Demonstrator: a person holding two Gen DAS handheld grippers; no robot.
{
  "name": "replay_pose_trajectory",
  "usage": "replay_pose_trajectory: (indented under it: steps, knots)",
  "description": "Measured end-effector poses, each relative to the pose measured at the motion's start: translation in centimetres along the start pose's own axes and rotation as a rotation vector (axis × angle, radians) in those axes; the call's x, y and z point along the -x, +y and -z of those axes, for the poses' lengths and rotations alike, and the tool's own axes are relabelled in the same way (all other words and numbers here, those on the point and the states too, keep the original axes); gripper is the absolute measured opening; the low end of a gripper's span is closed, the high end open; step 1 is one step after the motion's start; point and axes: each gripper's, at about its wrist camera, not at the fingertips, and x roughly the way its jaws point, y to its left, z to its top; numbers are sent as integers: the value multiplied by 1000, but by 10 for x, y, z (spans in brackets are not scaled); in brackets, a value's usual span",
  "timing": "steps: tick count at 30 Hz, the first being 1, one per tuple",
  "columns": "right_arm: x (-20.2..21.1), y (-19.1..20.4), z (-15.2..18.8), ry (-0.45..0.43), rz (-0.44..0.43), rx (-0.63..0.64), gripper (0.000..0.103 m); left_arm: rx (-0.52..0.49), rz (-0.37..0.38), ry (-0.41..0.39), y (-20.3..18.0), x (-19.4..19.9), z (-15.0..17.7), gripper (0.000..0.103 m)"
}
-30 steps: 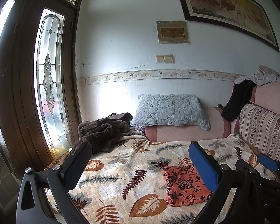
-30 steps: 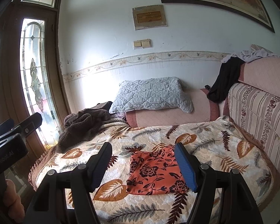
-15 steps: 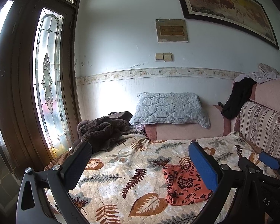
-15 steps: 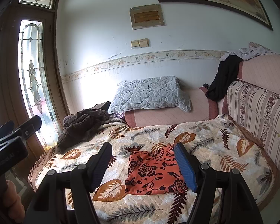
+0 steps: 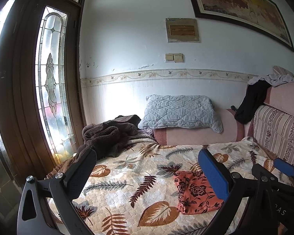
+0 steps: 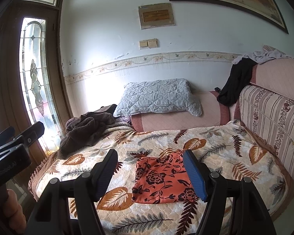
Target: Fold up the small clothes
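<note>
Both tools hang above the front edge of the bed with nothing between their fingers. The left gripper has its jaws spread wide, one black pad and one blue; the right gripper is likewise parted, holding nothing. The leaf-print quilt lies flat across the bed, with bare stretches to either side of the orange floral cloth, its frilled front-left edge falling away toward the door. In the right wrist view the cloth lies flat on the quilt, framed in the gap between the two pads and below them, apart from both. In the left wrist view the same orange floral cloth lies beside the blue pad, partly hidden behind it. Pale lettering shows on both tool bodies, too blurred to read. Farther back, a brown fleece heap sits at the far left corner, a grey quilted pillow leans on the pink bolster, and a striped sofa back closes the right side. A brown plaque on the wall carries writing too small to make out.
</note>
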Motion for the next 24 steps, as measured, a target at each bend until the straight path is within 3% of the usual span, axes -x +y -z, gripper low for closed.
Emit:
replay_pose_trajectory:
  steps: [24]
  knots:
    - [-6,13,0,-5,4,18,73,26,-1,19,14,-12,5,103]
